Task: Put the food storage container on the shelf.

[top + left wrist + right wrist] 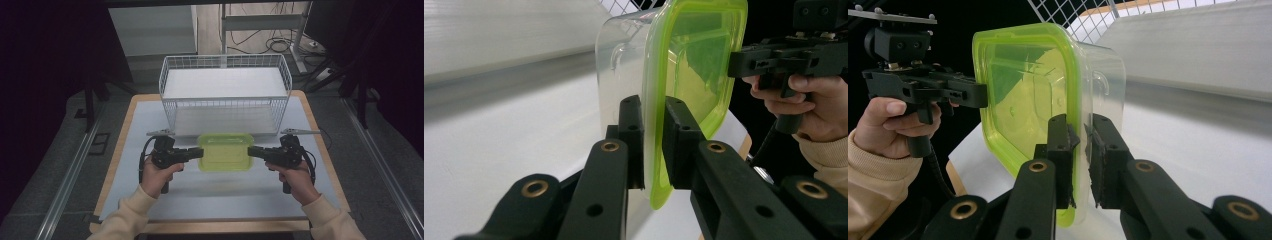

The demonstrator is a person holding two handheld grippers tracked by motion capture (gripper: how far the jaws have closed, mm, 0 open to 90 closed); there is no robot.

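A clear plastic container with a lime-green lid (pixel 225 151) hangs level a little above the white mat, in front of the wire basket. My left gripper (pixel 201 152) is shut on the lid's left rim and my right gripper (pixel 250 151) is shut on its right rim. In the left gripper view the jaws (pixel 654 135) pinch the green rim of the container (pixel 694 65), and the right gripper (pixel 744 62) bites the far edge. In the right gripper view the jaws (pixel 1079 145) clamp the rim of the container (pixel 1023 90), with the left gripper (pixel 979 95) on the far side.
A white wire basket (pixel 225 57) with a white shelf inside stands at the back of the wooden table (pixel 120 150), close behind the container. A white mat (pixel 225 200) covers the tabletop. Table legs and cables lie on the floor beyond.
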